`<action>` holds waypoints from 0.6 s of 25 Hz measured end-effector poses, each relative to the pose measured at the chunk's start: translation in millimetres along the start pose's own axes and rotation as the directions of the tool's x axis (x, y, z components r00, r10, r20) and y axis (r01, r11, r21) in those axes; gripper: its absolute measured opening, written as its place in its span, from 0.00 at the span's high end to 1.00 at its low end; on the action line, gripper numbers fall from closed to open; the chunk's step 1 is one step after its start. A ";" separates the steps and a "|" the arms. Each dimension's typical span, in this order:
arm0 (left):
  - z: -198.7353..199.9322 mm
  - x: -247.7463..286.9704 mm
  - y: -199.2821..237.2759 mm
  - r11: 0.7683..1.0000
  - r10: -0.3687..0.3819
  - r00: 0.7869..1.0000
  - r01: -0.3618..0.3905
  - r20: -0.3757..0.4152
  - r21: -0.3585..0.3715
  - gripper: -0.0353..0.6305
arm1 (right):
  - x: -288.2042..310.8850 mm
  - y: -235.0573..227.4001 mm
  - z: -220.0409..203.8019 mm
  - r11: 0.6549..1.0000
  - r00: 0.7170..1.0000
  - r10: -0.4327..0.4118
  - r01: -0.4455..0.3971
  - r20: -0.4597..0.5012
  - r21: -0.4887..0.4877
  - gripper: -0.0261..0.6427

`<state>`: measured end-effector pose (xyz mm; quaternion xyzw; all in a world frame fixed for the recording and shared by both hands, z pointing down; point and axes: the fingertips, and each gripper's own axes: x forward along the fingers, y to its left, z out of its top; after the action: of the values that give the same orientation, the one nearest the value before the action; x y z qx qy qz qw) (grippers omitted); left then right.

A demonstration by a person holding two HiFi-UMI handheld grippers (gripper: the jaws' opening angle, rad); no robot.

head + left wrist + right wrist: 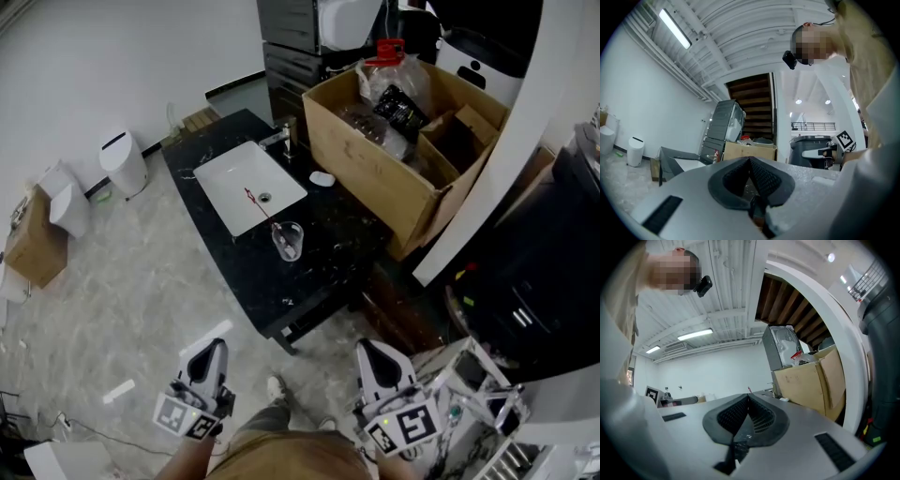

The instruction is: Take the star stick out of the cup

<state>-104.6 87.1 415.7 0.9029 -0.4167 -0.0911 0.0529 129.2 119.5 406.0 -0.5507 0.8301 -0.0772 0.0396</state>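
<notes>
Head view, near the middle of the frame: clear cup [289,241] standing on black counter [255,272], just beside the lower right corner of white sink [221,178]. Star stick [261,209] inside the cup, leaning up and to the left over the basin, with a small red shape at its upper end. Large cardboard box [375,173] at upper right, on the far end of the counter. White bin [124,161] on the floor at upper left.

Left gripper [216,347] at lower left and right gripper [371,349] at lower centre, both well apart from the cup.

Left gripper view: left gripper [750,160] with ribbed pads pressed together, nothing between. Right gripper view: right gripper [748,397] likewise closed on nothing.
</notes>
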 end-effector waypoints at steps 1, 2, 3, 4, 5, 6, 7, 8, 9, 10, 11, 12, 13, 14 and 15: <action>0.6 3.8 10.3 1.000 0.002 1.000 -0.002 0.000 -0.006 0.95 | 10.7 1.2 1.8 1.000 1.000 0.000 0.000 0.000 -0.003 0.96; 1.1 7.9 20.3 1.000 0.001 1.000 -0.001 0.000 -0.010 0.95 | 21.0 2.5 3.7 1.000 1.000 -0.001 0.001 0.001 -0.005 0.96; 1.5 12.5 29.8 1.000 -0.003 1.000 0.003 0.000 -0.015 0.95 | 30.8 3.9 5.6 1.000 1.000 -0.003 0.003 0.003 -0.009 0.96; 2.0 17.1 38.7 1.000 -0.009 1.000 0.009 0.000 -0.020 0.95 | 40.2 5.2 7.4 1.000 1.000 -0.006 0.006 0.003 -0.013 0.96; 3.0 21.7 47.1 1.000 -0.015 1.000 0.015 0.002 -0.026 0.95 | 49.0 6.6 8.7 1.000 1.000 -0.010 0.010 0.002 -0.018 0.96; 4.5 26.1 55.1 0.999 -0.022 1.000 0.022 0.005 -0.032 0.95 | 57.3 8.3 9.7 1.000 1.000 -0.015 0.015 -0.001 -0.021 0.96; 6.0 30.2 62.7 0.999 -0.029 1.000 0.029 0.008 -0.039 0.95 | 65.3 9.9 10.4 0.999 1.000 -0.021 0.021 -0.006 -0.024 0.96; 7.3 34.0 70.1 0.998 -0.035 0.999 0.036 0.011 -0.046 0.95 | 72.9 11.8 11.1 0.999 1.000 -0.027 0.027 -0.012 -0.028 0.96; 7.9 37.4 77.4 0.998 -0.042 0.999 0.043 0.012 -0.054 0.95 | 80.5 14.0 11.9 0.999 0.999 -0.033 0.032 -0.017 -0.032 0.96; 7.6 40.4 84.6 0.997 -0.050 0.999 0.050 0.011 -0.062 0.94 | 87.9 16.6 12.8 0.999 0.999 -0.038 0.037 -0.020 -0.037 0.96; 6.6 43.0 91.3 0.996 -0.058 0.998 0.059 0.009 -0.071 0.95 | 95.0 19.4 13.7 0.998 0.999 -0.043 0.042 -0.022 -0.043 0.96; 5.3 45.3 97.4 0.994 -0.069 0.998 0.069 0.008 -0.081 0.95 | 101.7 22.4 14.5 0.998 0.999 -0.049 0.048 -0.023 -0.049 0.96; 3.8 47.6 102.7 0.993 -0.080 0.997 0.081 0.008 -0.090 0.95 | 108.0 25.4 15.1 0.997 0.998 -0.054 0.052 -0.024 -0.055 0.96; 2.4 49.7 107.6 0.991 -0.091 0.996 0.092 0.009 -0.098 0.95 | 113.7 28.1 15.4 0.997 0.998 -0.059 0.057 -0.026 -0.060 0.96; 1.1 51.6 112.2 0.989 -0.101 0.995 0.102 0.011 -0.106 0.95 | 118.9 30.4 15.3 0.996 0.998 -0.063 0.062 -0.027 -0.065 0.96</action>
<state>-155.4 -24.8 427.6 0.9186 -0.3648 -0.1182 0.0949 57.4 20.4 388.0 -0.5763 0.8150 -0.0598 0.0076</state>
